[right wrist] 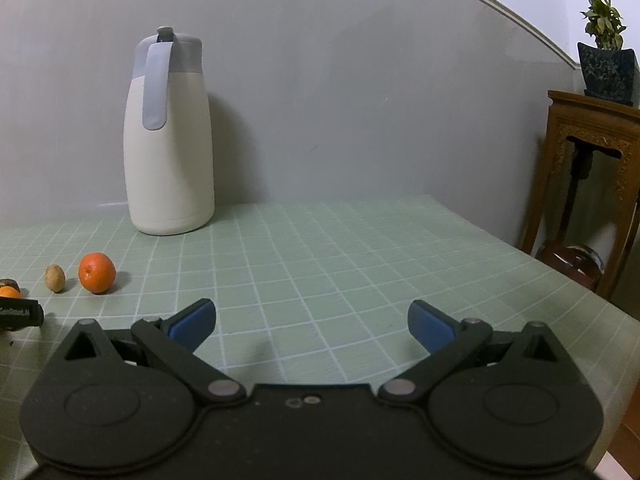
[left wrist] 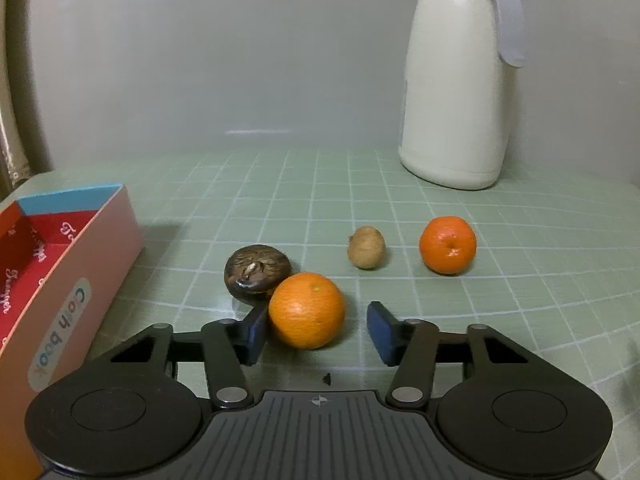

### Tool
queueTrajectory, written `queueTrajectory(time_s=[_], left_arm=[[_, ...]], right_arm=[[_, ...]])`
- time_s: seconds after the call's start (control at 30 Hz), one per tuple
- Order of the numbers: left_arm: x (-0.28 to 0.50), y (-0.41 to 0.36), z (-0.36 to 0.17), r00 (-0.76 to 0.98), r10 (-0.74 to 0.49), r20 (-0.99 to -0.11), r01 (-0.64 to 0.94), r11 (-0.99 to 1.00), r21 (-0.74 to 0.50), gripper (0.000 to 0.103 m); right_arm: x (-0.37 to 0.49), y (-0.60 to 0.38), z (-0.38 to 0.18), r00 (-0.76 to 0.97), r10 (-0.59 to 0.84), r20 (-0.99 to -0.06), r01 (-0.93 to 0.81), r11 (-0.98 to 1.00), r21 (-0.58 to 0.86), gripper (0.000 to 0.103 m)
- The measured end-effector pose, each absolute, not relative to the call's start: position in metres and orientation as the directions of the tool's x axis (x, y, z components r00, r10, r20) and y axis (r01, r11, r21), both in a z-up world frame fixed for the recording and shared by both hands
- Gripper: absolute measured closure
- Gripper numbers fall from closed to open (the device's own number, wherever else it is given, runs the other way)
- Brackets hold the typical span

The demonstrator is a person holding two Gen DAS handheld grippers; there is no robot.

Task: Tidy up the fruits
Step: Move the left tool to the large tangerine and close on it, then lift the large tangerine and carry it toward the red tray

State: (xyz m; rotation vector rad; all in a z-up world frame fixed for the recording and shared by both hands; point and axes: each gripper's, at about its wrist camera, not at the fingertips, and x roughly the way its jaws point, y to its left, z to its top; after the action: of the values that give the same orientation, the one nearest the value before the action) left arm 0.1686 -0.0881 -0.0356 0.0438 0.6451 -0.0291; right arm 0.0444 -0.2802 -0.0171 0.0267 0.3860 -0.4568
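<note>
**Closing in on the nearest orange**

We keep the open box (left wrist: 68, 280) just left of our left gripper (left wrist: 316, 330) – probably so each fruit travels little. Between its fingers sits an orange (left wrist: 306, 310), left pad touching, right pad apart – not yet clamped. A dark round fruit (left wrist: 256, 272) touches it behind; a second orange (left wrist: 448, 245) and small brown fruit (left wrist: 366, 247) lie ahead-right. Our right gripper (right wrist: 312, 326) hangs wide apart, empty

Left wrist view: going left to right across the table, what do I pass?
Open gift box → dark brown round fruit → near orange, between the left gripper pads → small tan fruit → far orange; the white jug stands behind it.
</note>
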Motion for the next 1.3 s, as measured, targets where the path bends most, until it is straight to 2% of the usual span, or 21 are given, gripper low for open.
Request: queueTrajectory(time_s=[0.1,0.2,0.33,0.97,1.3], left_arm=[[0.167,-0.088,-0.035,0.801,-0.016,-0.598,0.046,0.998,0.034,0.053],[0.167,-0.086,-0.035,0.801,-0.028,-0.598,0.055,0.998,0.027,0.06],[0.166,-0.086,-0.035,0.803,-0.029,-0.595,0.061,0.998,0.034,0.063],[0.136,-0.078,-0.022,0.839,-0.071,-0.539,0.108,0.993,0.037,0.064],[0.103,-0.042,0.002,0.891,0.009,-0.454,0.028,0.997,0.077,0.064]], right_arm=[[0.045,-0.28,-0.017,0.828,-0.421,-0.369,0.431,0.9,-0.059,0.0],[0.045,-0.28,-0.018,0.829,-0.419,-0.371,0.429,0.901,-0.058,0.0],[0.045,-0.279,-0.018,0.831,-0.414,-0.373,0.426,0.903,-0.054,0.0],[0.045,-0.272,-0.016,0.845,-0.39,-0.366,0.4,0.915,-0.051,0.0],[0.044,-0.255,-0.013,0.871,-0.341,-0.353,0.347,0.937,-0.05,0.0]])
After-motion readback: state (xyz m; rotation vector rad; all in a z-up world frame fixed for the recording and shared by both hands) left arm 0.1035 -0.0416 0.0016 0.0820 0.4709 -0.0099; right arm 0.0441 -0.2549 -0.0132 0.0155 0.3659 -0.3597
